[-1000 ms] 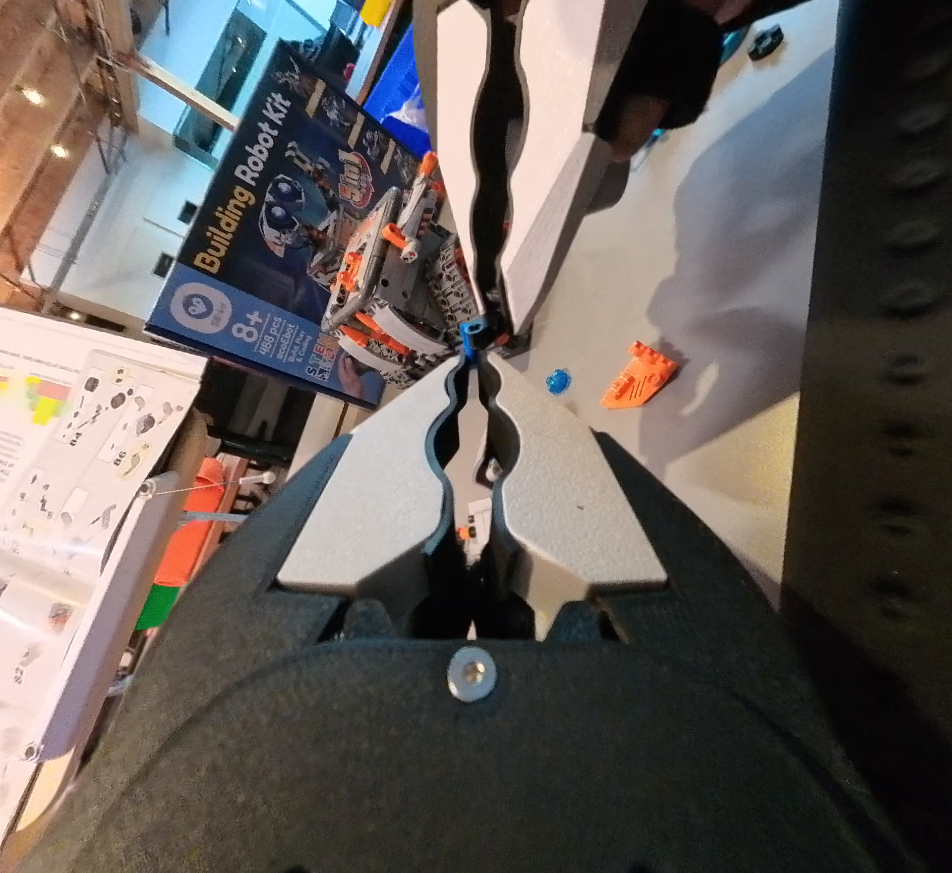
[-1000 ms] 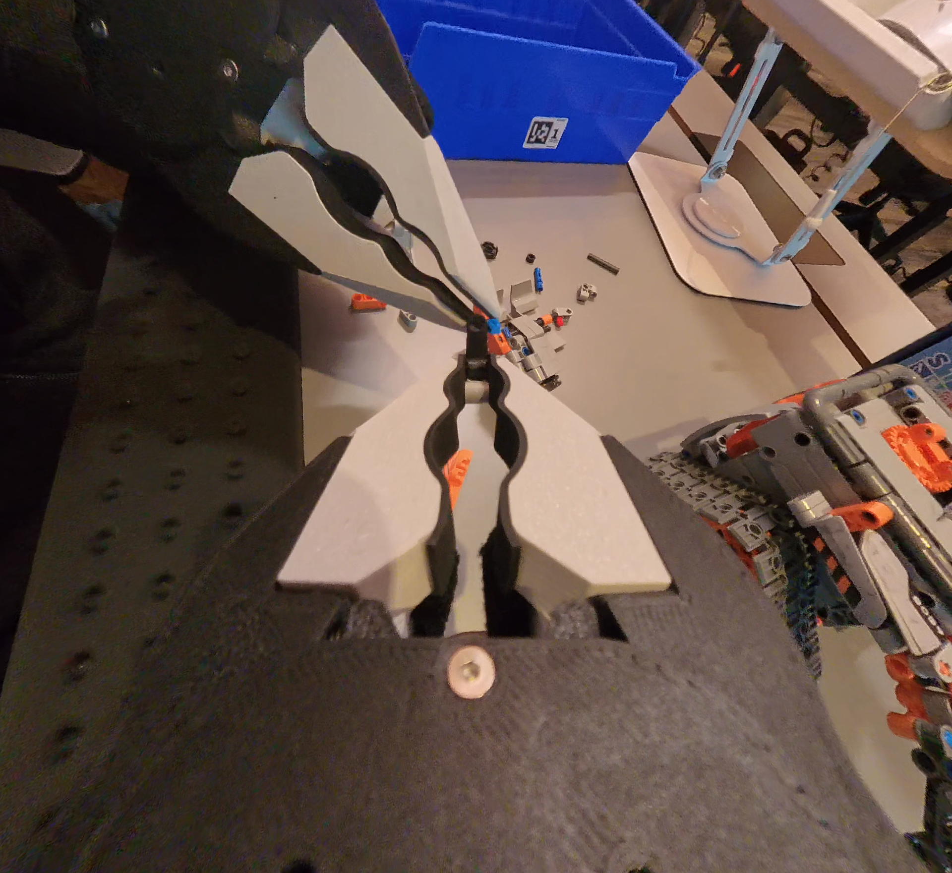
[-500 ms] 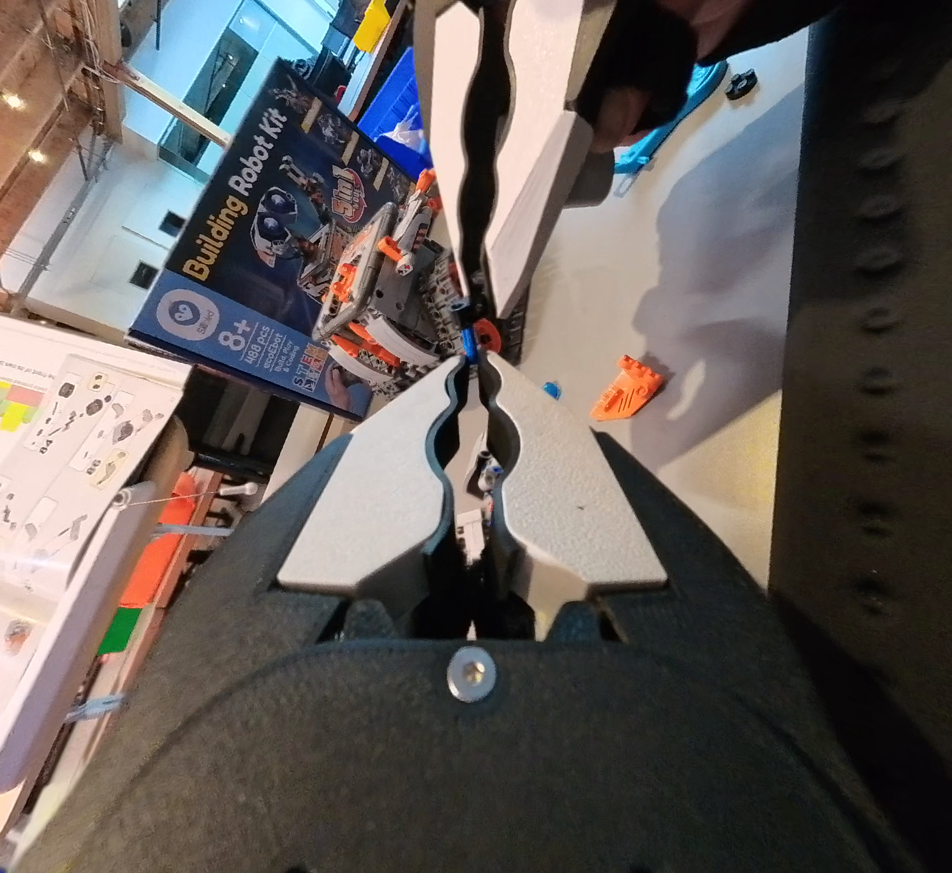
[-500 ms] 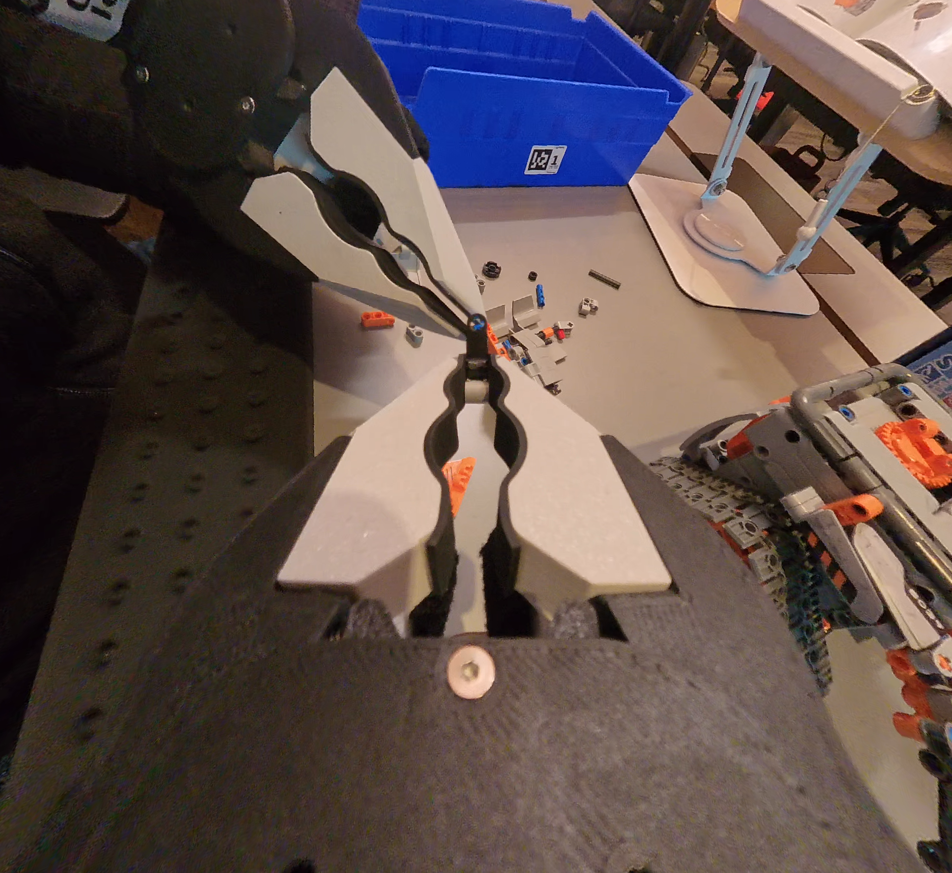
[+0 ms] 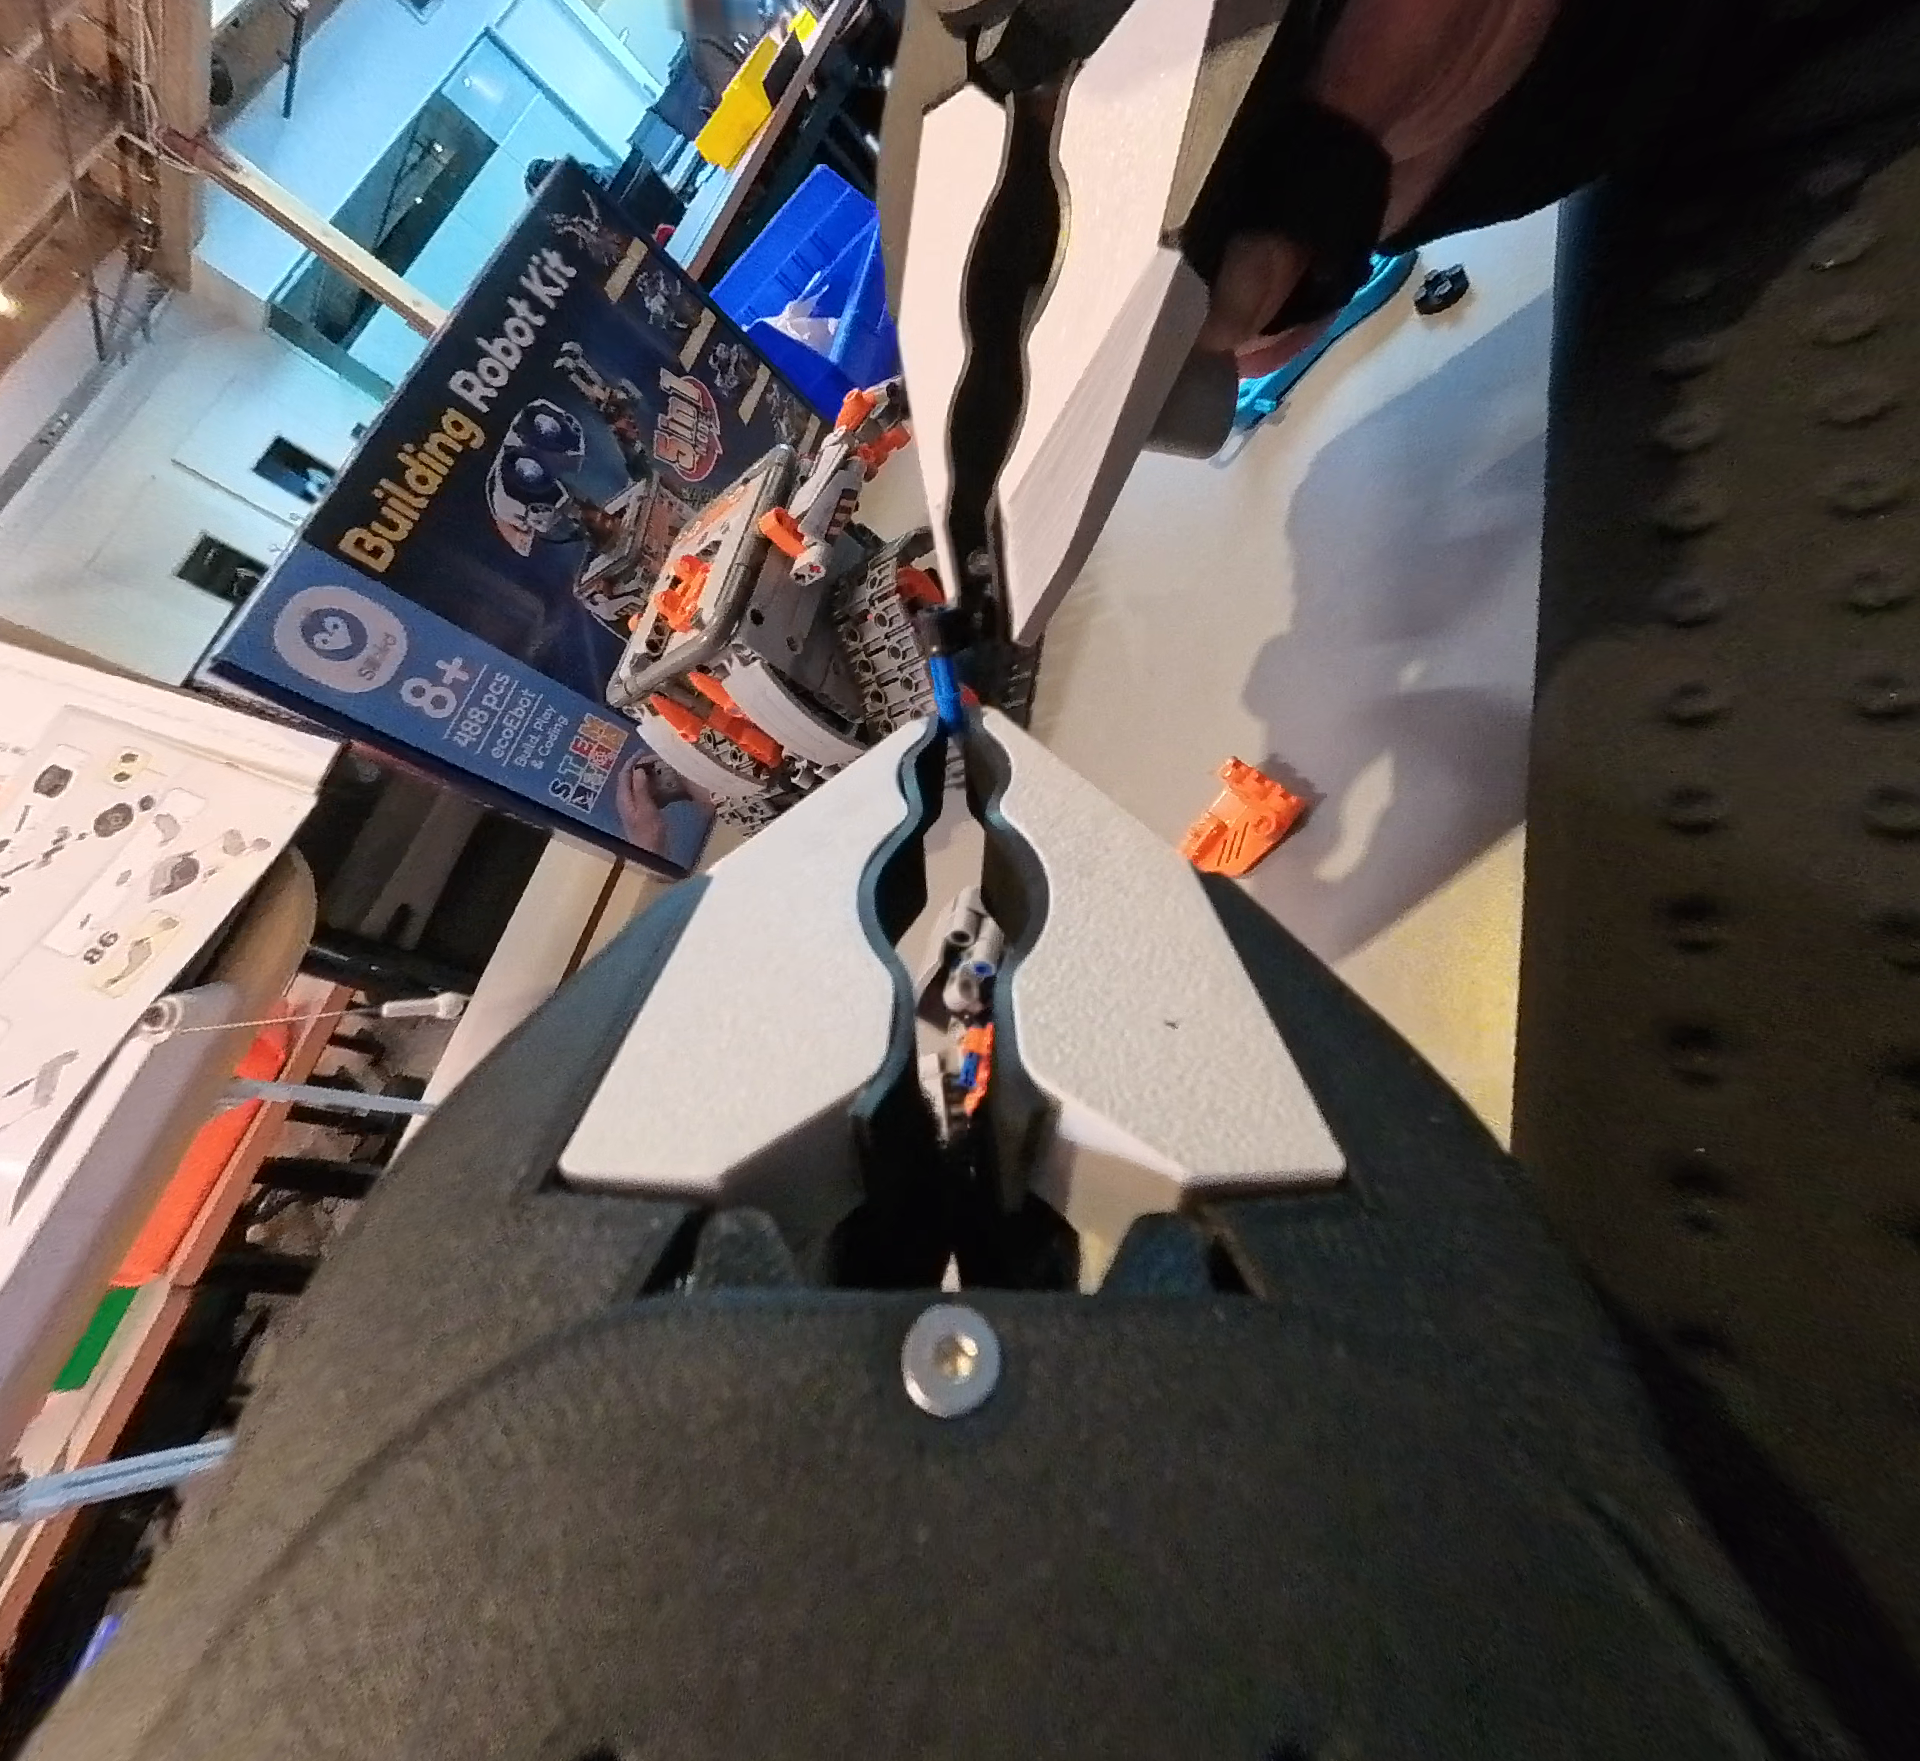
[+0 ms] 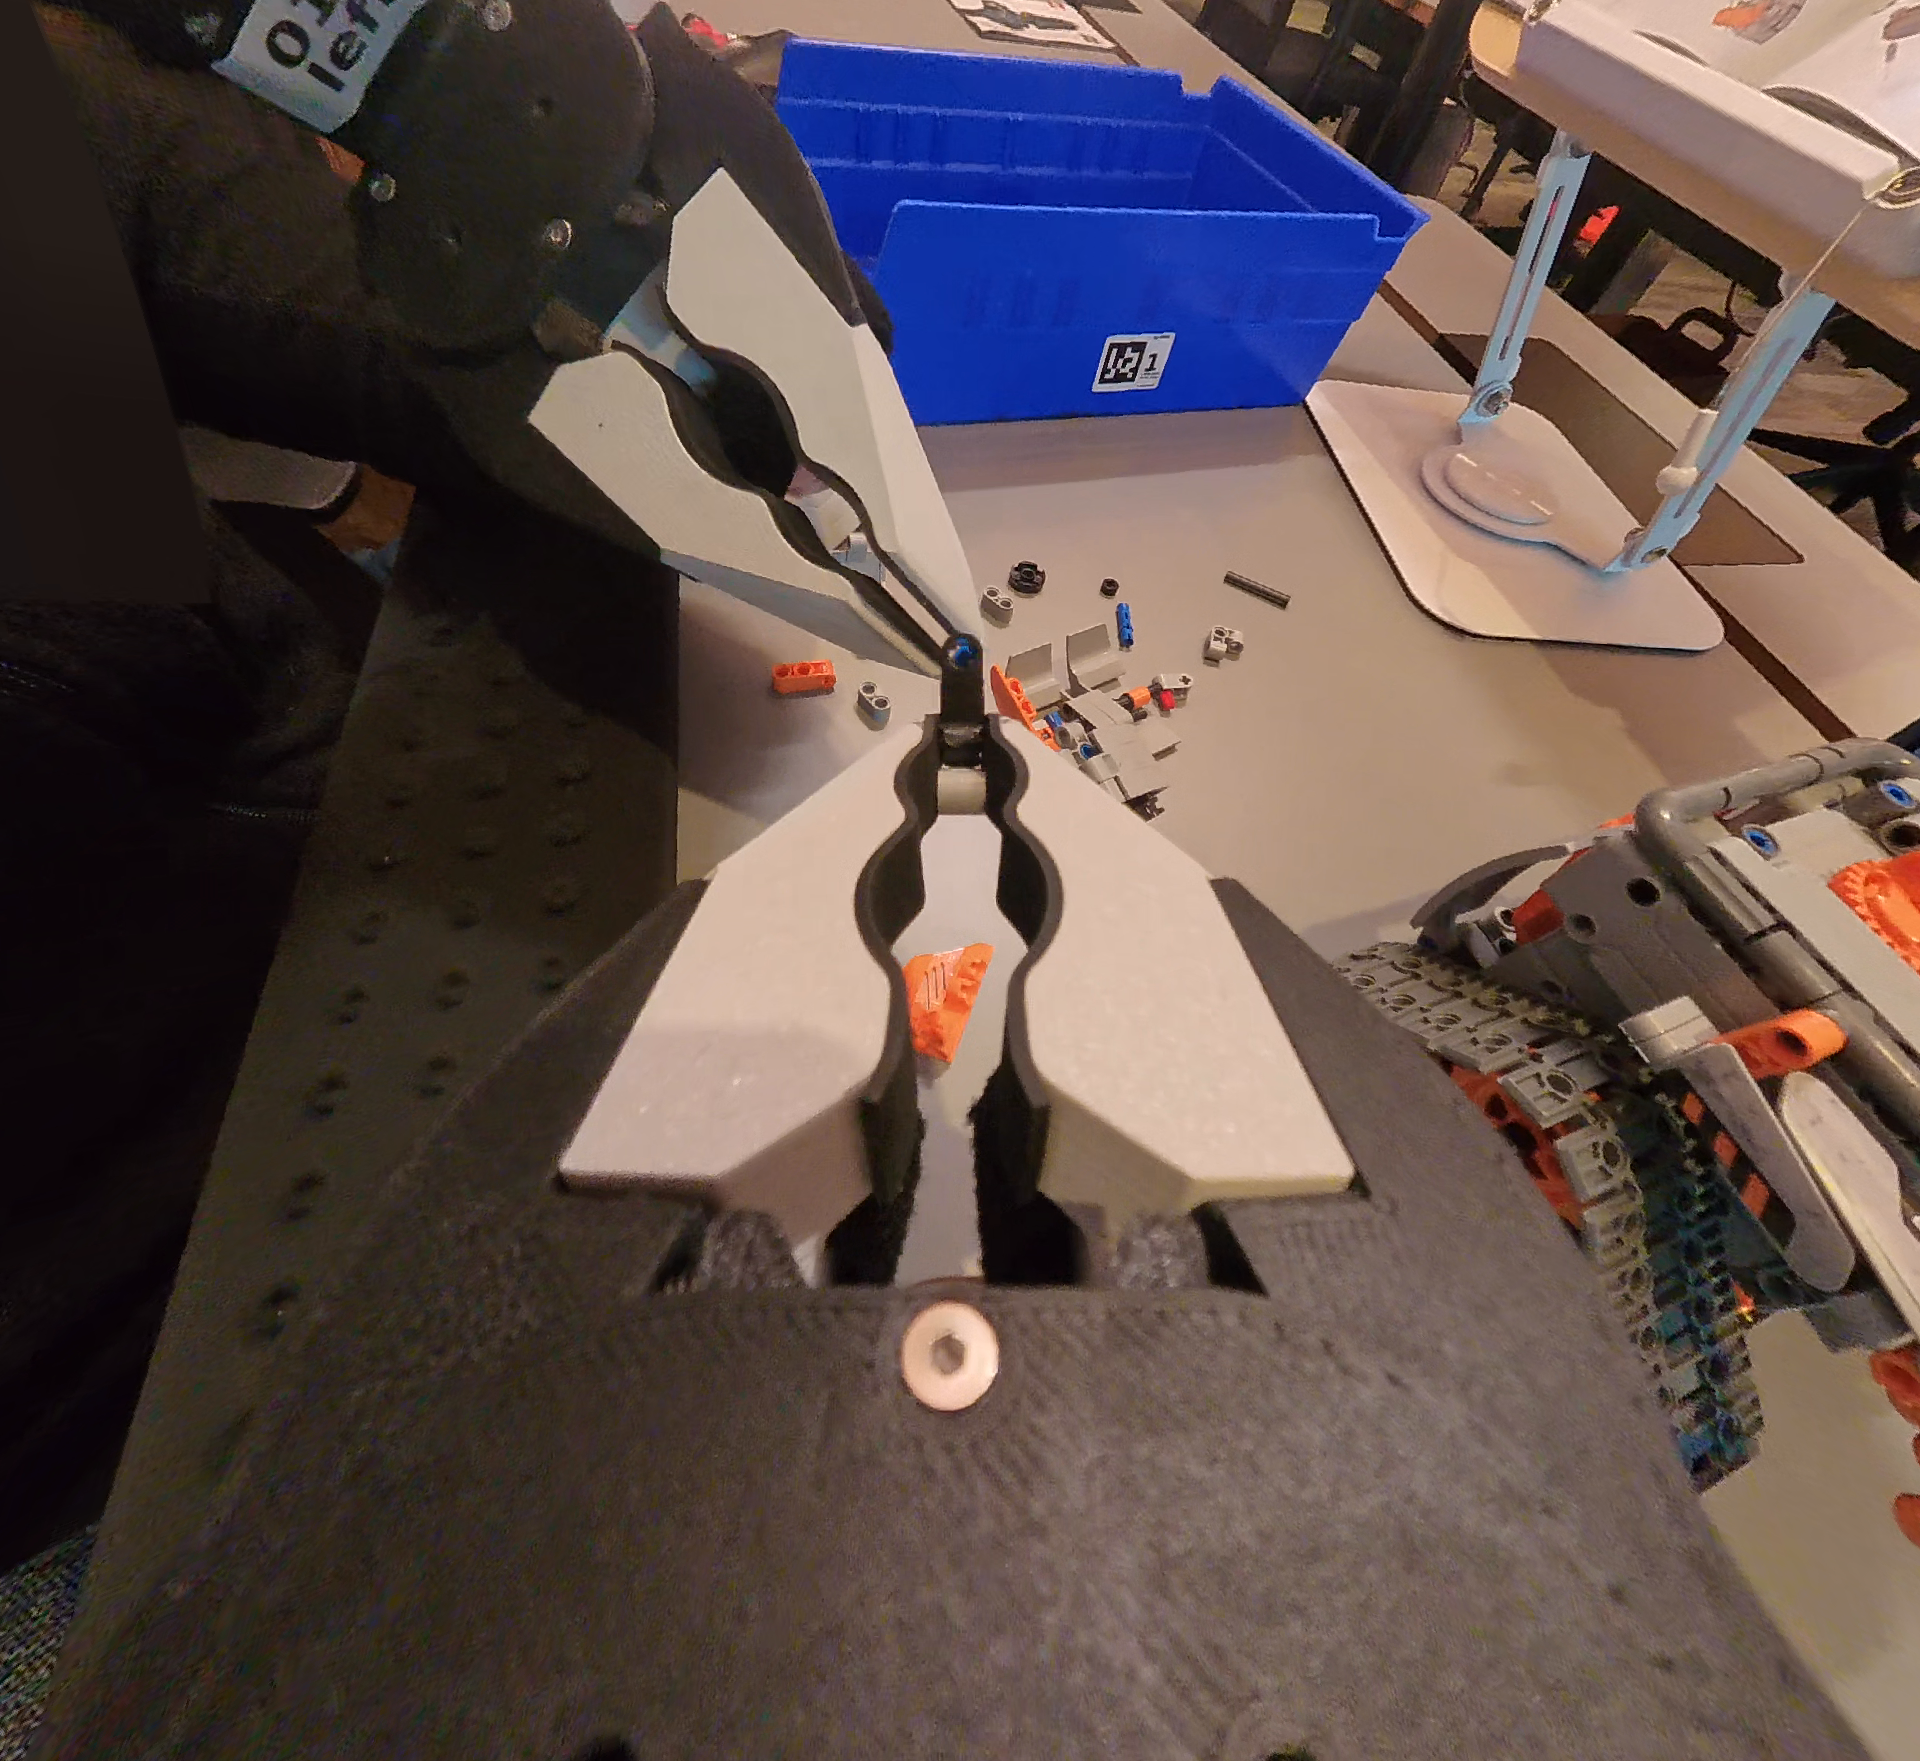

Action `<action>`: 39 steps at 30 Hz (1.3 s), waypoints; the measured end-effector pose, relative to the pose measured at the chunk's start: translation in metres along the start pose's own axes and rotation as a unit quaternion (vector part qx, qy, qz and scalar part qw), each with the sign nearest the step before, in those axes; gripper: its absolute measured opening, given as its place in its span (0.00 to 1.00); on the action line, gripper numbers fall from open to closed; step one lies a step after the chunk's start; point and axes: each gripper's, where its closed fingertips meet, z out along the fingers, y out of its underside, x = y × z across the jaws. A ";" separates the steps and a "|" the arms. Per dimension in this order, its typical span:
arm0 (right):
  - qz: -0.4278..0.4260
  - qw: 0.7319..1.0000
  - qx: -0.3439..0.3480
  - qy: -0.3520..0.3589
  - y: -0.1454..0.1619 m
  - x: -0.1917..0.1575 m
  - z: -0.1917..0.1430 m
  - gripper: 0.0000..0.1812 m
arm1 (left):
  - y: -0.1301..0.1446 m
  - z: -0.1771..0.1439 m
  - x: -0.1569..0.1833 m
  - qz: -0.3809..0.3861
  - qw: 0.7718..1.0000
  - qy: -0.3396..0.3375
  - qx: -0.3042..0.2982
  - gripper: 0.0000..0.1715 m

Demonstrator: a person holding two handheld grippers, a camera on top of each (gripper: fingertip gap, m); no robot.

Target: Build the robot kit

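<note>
Tongs meet tip to tip at mid-frame above the table (image 6: 1351, 776); left tongs (image 5: 951, 737) clamped on a blue pin (image 5: 943, 677), its long axis pointing up-frame into the black piece (image 6: 961, 703) that the right tongs (image 6: 961, 743) pinch; both equally near.

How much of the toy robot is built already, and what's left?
The grey and orange tracked brick model looks largely assembled on the grey table. In hand: the left gripper pinches a thin blue pin, the right gripper a small black connector, meeting tip to tip. Left: scattered small grey, orange and black loose pieces and an orange wedge brick.
</note>
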 end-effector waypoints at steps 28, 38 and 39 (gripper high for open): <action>-0.006 0.998 0.005 -0.064 0.001 -0.018 0.000 0.03 | -0.005 -0.007 0.017 -0.016 0.995 0.089 0.031 0.00; -0.052 0.995 -0.069 -0.051 0.024 -0.022 0.010 0.03 | 0.017 -0.003 0.033 0.041 0.993 0.105 -0.033 0.00; -0.055 0.995 -0.073 -0.050 0.025 -0.022 0.011 0.03 | 0.018 -0.003 0.034 0.045 0.993 0.106 -0.036 0.00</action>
